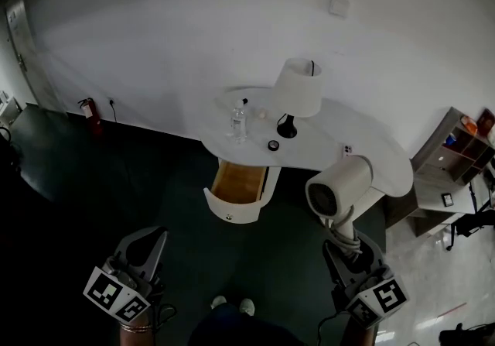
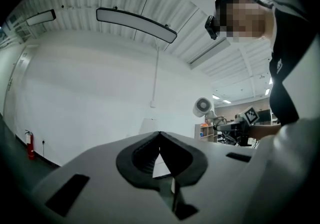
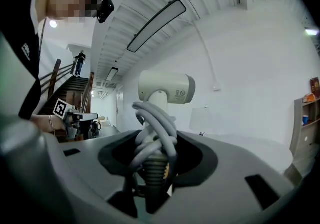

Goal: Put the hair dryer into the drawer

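Observation:
A white hair dryer (image 1: 340,188) stands upright in my right gripper (image 1: 349,250), which is shut on its handle and the grey cord wound around it. In the right gripper view the hair dryer (image 3: 167,87) rises between the jaws of the right gripper (image 3: 152,143), barrel pointing right. The open wooden drawer (image 1: 236,182) juts from the front of the white table (image 1: 371,143), left of and beyond the dryer. My left gripper (image 1: 145,253) hangs low at the left with nothing in it. The left gripper view shows the left gripper (image 2: 160,135) with its tips meeting.
On the table stand a white lamp (image 1: 298,89), a clear bottle (image 1: 239,121) and a small black ring-shaped item (image 1: 273,145). A shelf unit (image 1: 456,147) is at the right, a fire extinguisher (image 1: 91,112) by the far wall. The person's shoes (image 1: 232,306) show below.

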